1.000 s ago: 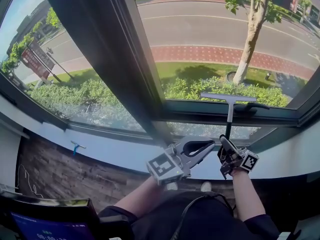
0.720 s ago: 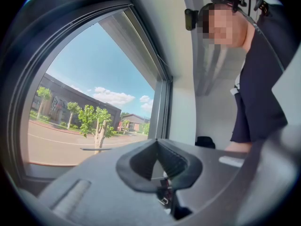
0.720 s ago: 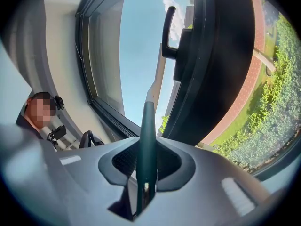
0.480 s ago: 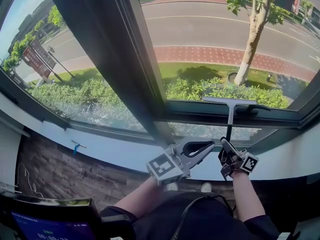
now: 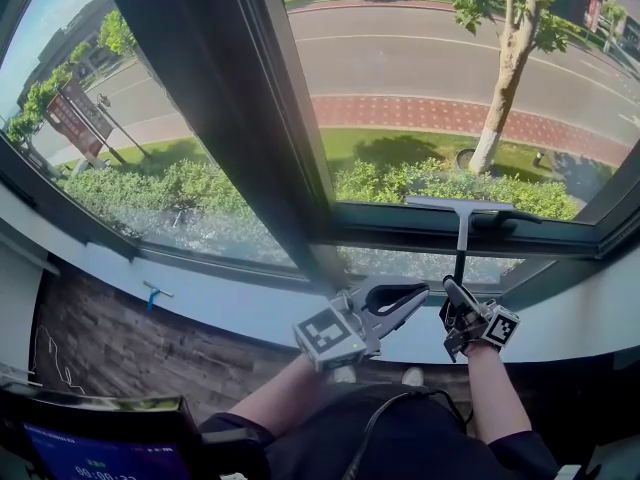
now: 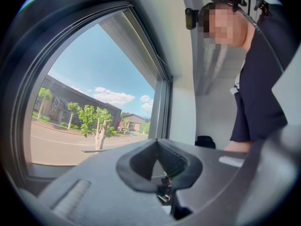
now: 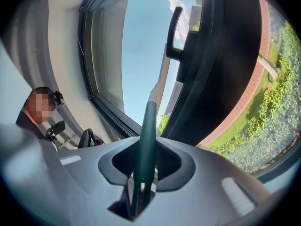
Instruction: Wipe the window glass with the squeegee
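While a person looks steeply down at a wide window, the right gripper holds a squeegee upright against the right-hand window glass. Its fingers are pinching the dark green handle, which the right gripper view shows running straight up between them. The pale rubber blade lies level across the lowest part of that pane, just above the dark bottom frame, to the right of the thick centre post that divides the two panes.

The left gripper hovers just left of the right one, near the person and over the white sill. Its fingers are pressed together at the tips with nothing between them; it takes no part in the wiping.

Outside lie a road, a tree and green hedges, all seen sharply through the glass. A small blue object sits on the sill well to the left.

With the blade at the bottom of the right pane, this looks like the low end of a stroke. No streaks or water can be made out, so it cannot be told how much of this pane is wiped. Nothing shows that the left pane has been touched.
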`<state>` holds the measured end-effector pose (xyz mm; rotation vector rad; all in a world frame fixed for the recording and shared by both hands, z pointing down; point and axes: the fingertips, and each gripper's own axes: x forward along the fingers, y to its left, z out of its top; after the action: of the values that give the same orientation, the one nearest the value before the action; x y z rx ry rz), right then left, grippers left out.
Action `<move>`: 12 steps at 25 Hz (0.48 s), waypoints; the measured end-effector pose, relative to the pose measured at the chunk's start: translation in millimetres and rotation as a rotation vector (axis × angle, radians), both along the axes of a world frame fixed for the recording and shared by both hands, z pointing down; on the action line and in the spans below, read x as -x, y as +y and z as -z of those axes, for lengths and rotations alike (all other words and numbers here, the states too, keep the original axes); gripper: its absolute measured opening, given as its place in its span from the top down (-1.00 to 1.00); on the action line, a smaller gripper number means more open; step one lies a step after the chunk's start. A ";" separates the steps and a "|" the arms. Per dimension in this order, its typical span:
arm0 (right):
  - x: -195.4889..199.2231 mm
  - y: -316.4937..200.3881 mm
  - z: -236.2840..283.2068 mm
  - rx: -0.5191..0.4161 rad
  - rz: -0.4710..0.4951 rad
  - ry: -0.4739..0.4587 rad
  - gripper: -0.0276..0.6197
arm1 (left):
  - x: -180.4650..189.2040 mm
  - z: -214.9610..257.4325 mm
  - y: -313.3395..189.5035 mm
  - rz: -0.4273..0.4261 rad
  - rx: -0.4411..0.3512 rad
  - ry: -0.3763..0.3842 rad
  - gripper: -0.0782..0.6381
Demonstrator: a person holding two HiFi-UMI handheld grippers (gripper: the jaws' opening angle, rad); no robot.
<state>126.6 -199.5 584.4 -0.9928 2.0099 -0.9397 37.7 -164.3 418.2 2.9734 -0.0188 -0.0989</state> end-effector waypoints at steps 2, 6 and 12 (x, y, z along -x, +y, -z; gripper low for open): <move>-0.9 0.9 4.4 -0.016 -0.006 0.004 0.65 | -0.3 1.0 0.1 -0.003 -0.004 0.009 0.77; -1.6 1.5 17.9 -0.058 -0.007 0.032 0.65 | 0.5 0.9 -0.5 -0.004 -0.009 0.016 0.77; -1.5 0.7 60.8 -0.143 -0.021 0.042 0.65 | 5.4 0.2 -0.7 0.005 -0.006 0.015 0.77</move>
<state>128.1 -198.8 523.6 -0.9591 2.0661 -0.7579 32.4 -165.0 418.1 2.9790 -0.0246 -0.1227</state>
